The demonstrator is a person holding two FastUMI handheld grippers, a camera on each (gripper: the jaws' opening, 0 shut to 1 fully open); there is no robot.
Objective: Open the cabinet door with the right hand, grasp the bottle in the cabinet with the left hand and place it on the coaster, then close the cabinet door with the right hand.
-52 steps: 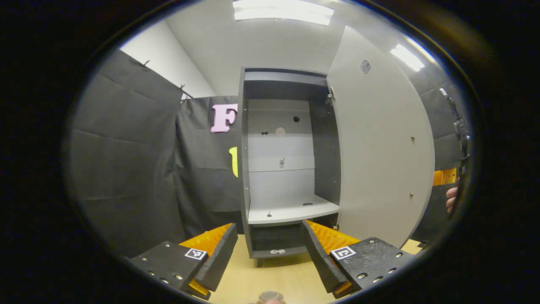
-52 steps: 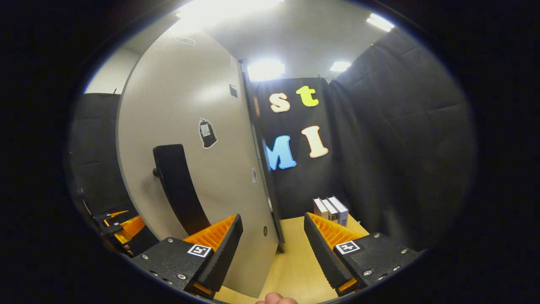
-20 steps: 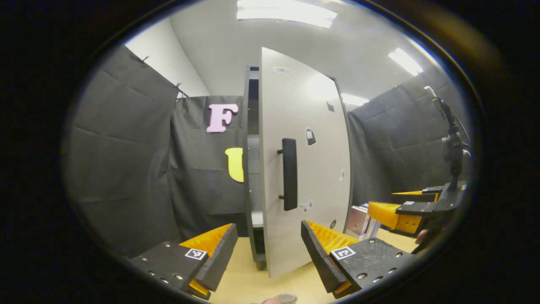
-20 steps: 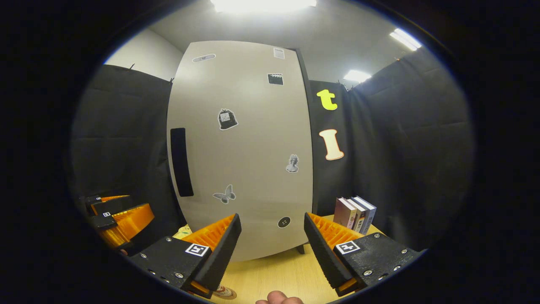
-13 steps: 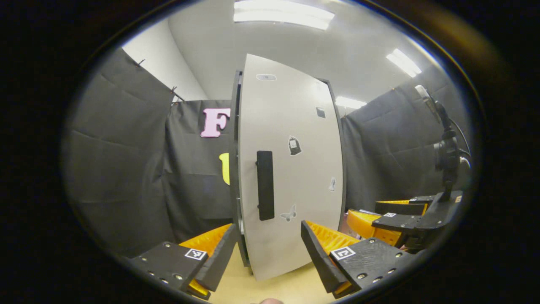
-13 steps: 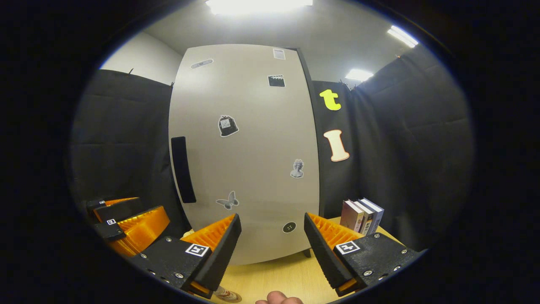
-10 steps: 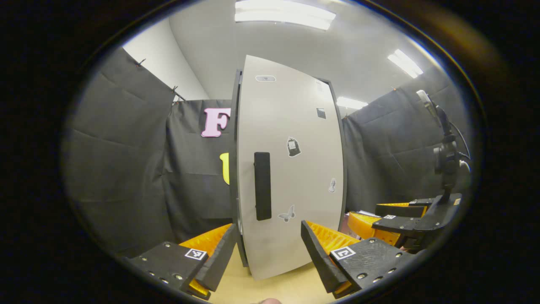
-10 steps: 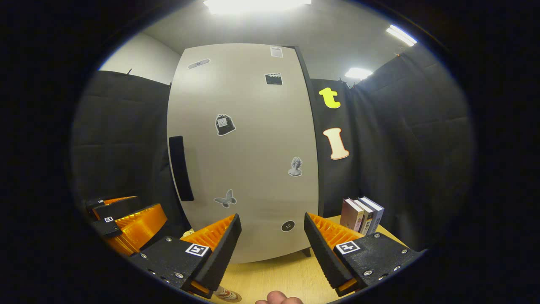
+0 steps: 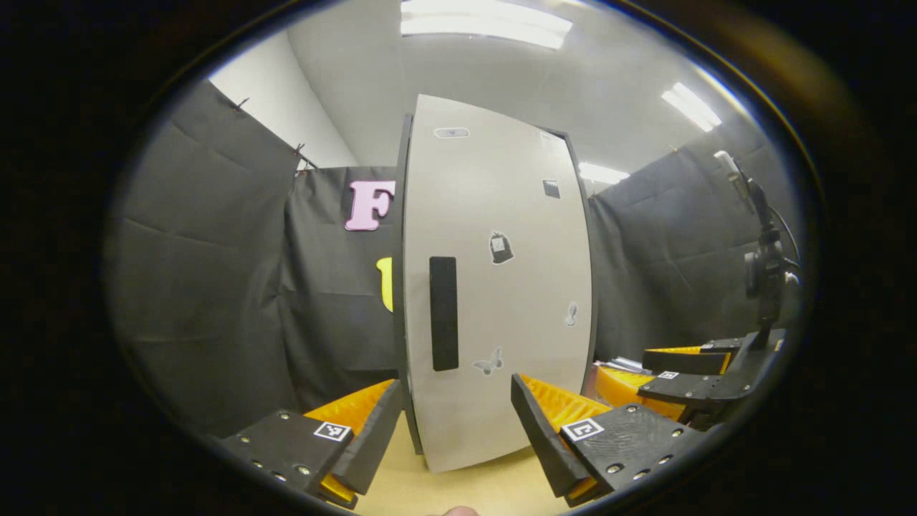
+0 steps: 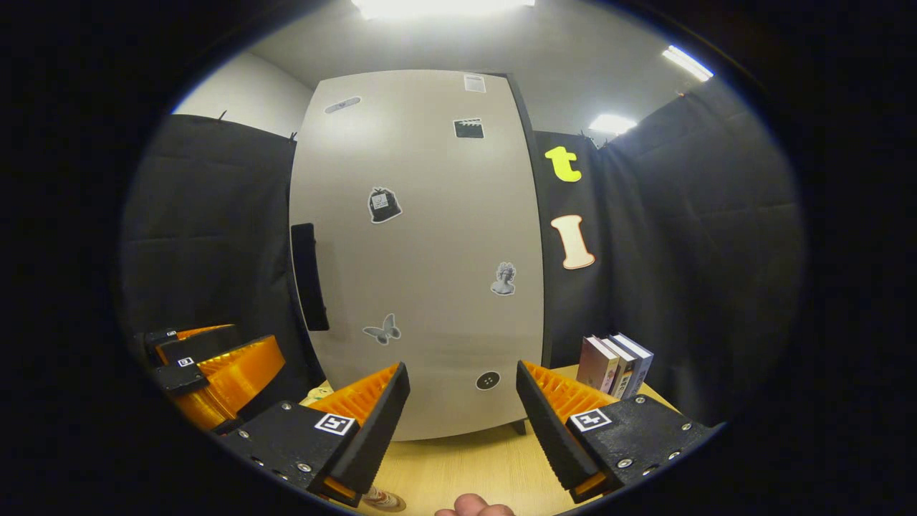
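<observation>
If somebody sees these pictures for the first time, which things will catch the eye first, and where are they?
The tall pale cabinet door stands in the middle of both views, shut or nearly so, dotted with small stickers, its dark handle near its left edge. In front of it each gripper's open jaws frame the bottom of its own view: the left gripper, the right gripper. Some books stand on the wooden table right of the cabinet.

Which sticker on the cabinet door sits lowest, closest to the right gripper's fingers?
The round black button sticker on the cabinet door. It sits lowest, below the butterfly sticker and bust sticker, just above the right gripper.
</observation>
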